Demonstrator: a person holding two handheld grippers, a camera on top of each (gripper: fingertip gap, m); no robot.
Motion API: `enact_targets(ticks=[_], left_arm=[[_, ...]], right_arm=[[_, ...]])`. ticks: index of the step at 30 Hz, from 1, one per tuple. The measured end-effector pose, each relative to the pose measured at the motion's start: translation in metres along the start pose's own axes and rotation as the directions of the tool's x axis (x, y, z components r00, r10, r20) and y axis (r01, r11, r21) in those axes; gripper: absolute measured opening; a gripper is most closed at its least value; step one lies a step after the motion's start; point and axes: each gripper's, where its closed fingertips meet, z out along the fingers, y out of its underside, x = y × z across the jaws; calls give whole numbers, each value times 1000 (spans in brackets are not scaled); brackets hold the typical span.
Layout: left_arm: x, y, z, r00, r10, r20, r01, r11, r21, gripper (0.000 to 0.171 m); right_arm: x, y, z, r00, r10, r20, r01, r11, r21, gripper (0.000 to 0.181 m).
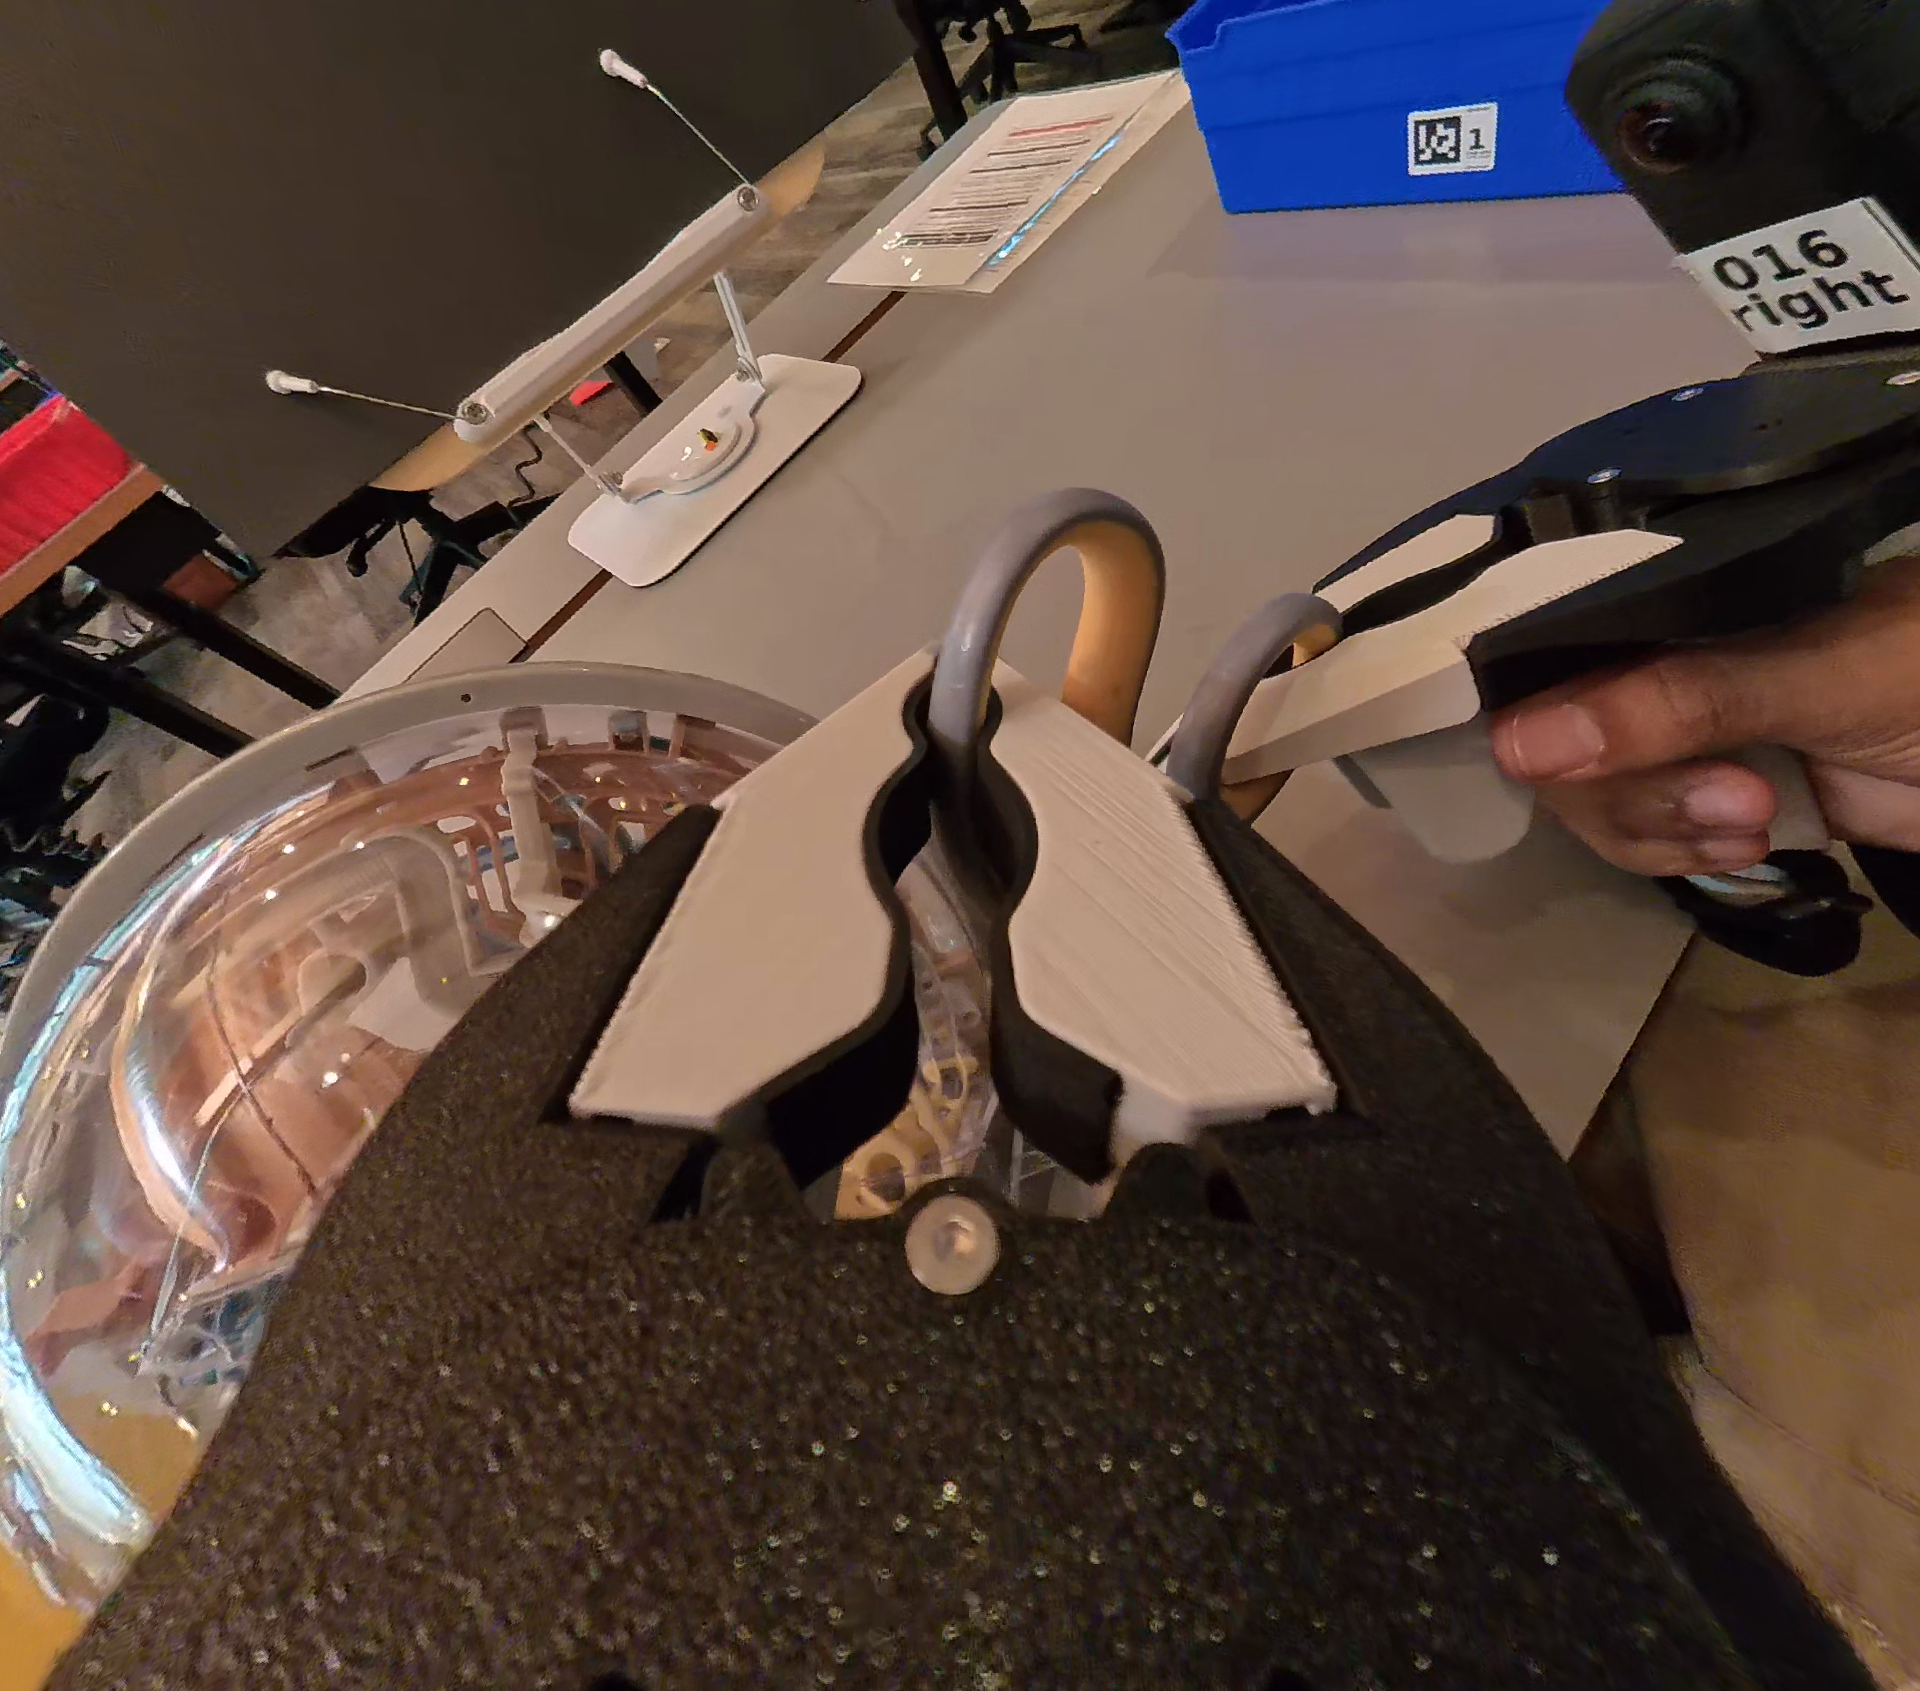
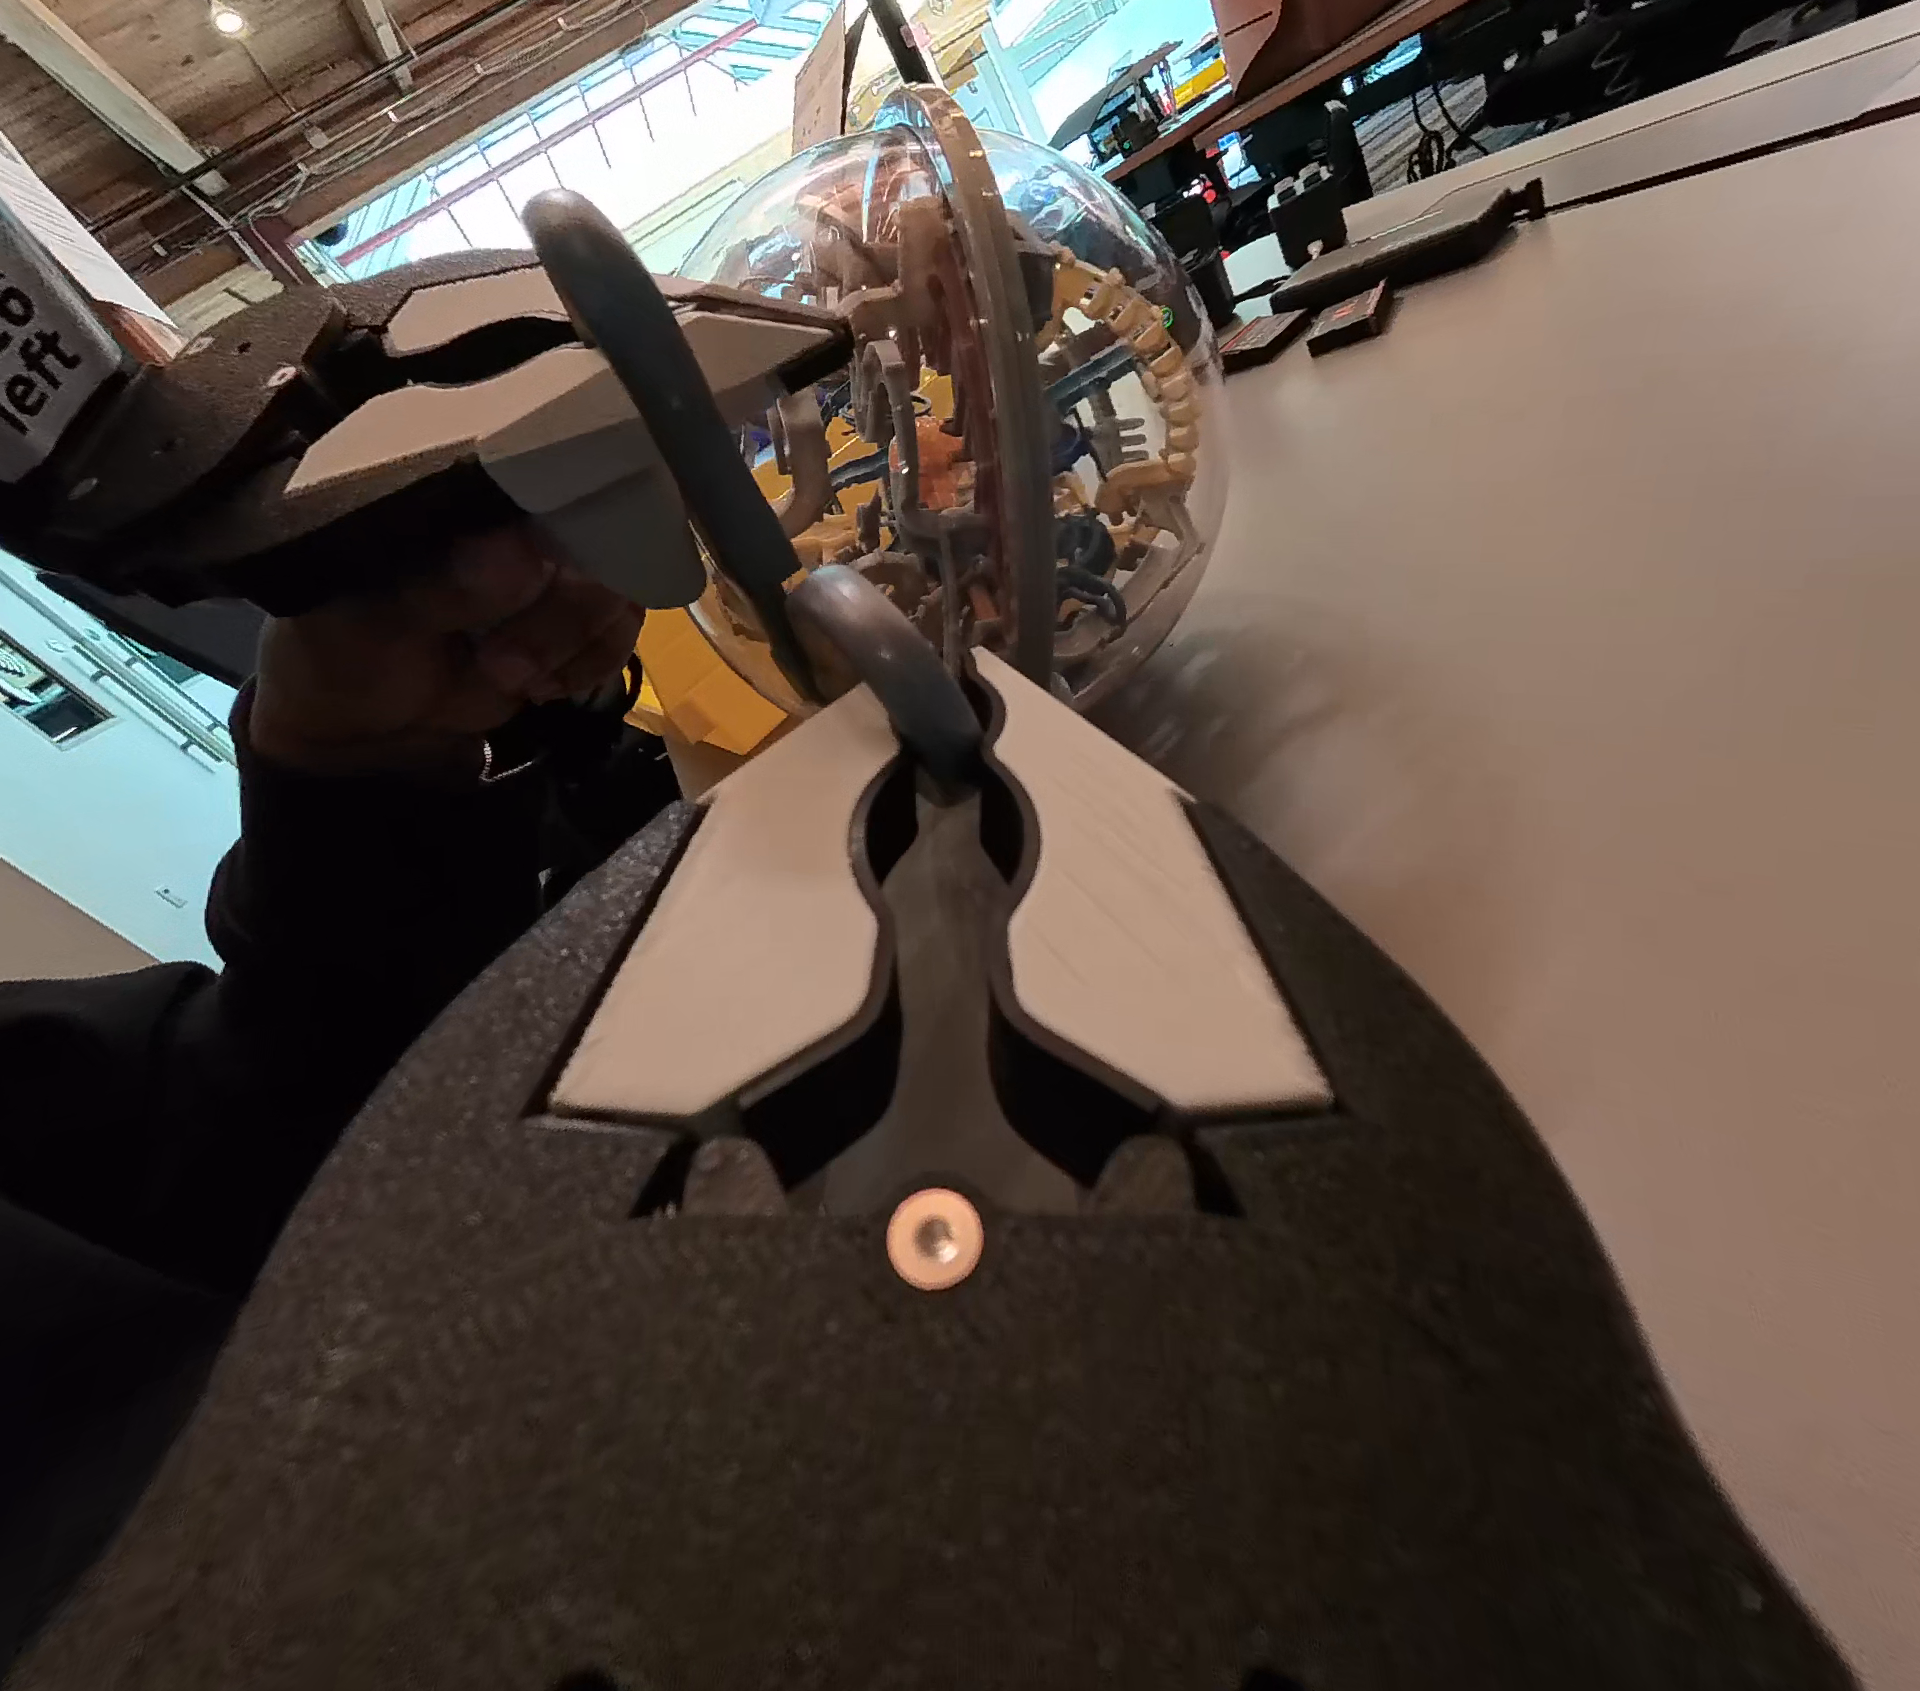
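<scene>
Left wrist view first: the left claw (image 1: 961,768) is clenched on 1 grey loop handle (image 1: 1049,592), the loop arching up and away just past its tips. Down to the claw's left, partly under it, sits the clear maze sphere (image 1: 260,966), a transparent globe packed with tracks, its grey rim curving round. To the right, the right claw (image 1: 1236,748) comes in sideways, a hand (image 1: 1704,758) behind it, and pinches a second, smaller grey loop (image 1: 1242,665) just beside the first. The 2 loops lie side by side, so each claw has its own. Farther ahead on the bench (image 1: 1195,415) are a white stand with thin rods (image 1: 665,353), a printed sheet (image 1: 1008,197) and, ahead to the right, a blue bin (image 1: 1455,31).

Right wrist view now: the right claw (image 2: 951,758) is clamped on the small grey loop (image 2: 883,654), which rises directly ahead of its tips. Up and to the left, the left claw (image 2: 665,394) grips the larger loop (image 2: 644,353), whose long axis slants from upper left down to where the 2 loops meet. The maze sphere (image 2: 1039,394) sits just beyond both loops, ahead and slightly right, resting on the bench (image 2: 1558,706); whether the loops join it I cannot tell. Dark flat devices (image 2: 1382,270) lie far ahead to the right.
</scene>
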Motion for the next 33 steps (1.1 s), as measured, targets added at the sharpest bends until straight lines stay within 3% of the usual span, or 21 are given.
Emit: enact_targets(ticks=[6, 16, 22, 33], left_arm=[[3, -5, 0, 999, -30, -10, 31, 999, 20, 0], [9, -38, -14, 991, -131, -32, 134, 979, 152, 0], [11, -36, -11, 993, -113, -13, 114, 985, 132, 0], [8, -26, -1, 988, -142, -57, 147, 985, 95, 0]], right_arm=[[1, -10, -5, 999, -16, -44, 18, 999, 41, 0], [-19, -50, -26, 982, -159, -101, 169, 981, 100, 0], [-13, -46, -26, 977, -158, -142, 170, 983, 76, 0], [-7, -33, -19, 991, -97, -96, 102, 993, 53, 0]])
